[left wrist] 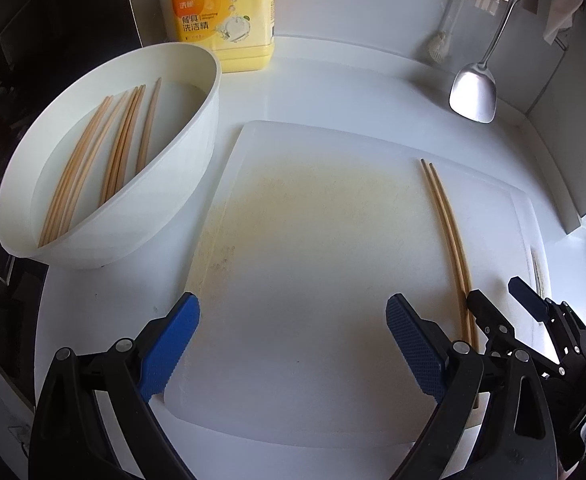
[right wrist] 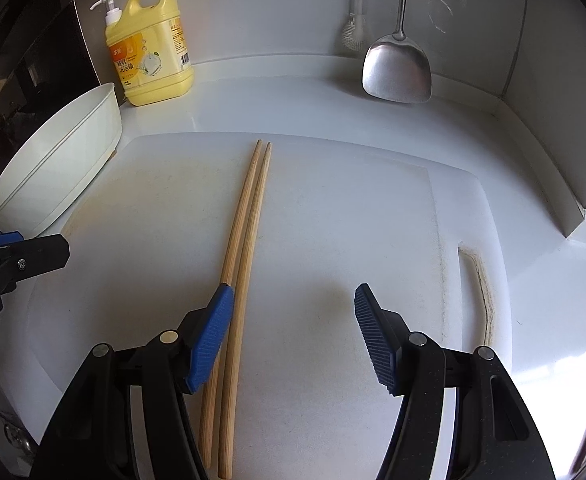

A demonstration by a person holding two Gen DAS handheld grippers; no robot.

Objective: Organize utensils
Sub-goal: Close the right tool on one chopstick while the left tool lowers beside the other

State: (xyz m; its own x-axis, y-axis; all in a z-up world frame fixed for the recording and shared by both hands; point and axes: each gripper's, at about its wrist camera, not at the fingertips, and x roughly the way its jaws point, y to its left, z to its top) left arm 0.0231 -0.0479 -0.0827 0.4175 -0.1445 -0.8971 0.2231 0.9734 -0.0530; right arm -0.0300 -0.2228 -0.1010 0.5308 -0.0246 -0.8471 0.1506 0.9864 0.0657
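Two wooden chopsticks (right wrist: 245, 240) lie side by side on the white cutting board (right wrist: 333, 220); they also show in the left wrist view (left wrist: 449, 232). My right gripper (right wrist: 293, 332) is open and low over the board, its left finger just over the left chopstick. It shows in the left wrist view (left wrist: 493, 296) at the chopsticks' near end. My left gripper (left wrist: 293, 344) is open and empty over the board's near left part. A white oval tub (left wrist: 109, 160) at the left holds several chopsticks (left wrist: 105, 160).
A yellow dish soap bottle (right wrist: 153, 48) stands at the back left. A metal spatula (right wrist: 397, 68) and a white brush (right wrist: 353, 32) hang at the back wall. A dark stove surface (left wrist: 13, 80) lies to the left. The grey side wall (right wrist: 553, 120) closes the right.
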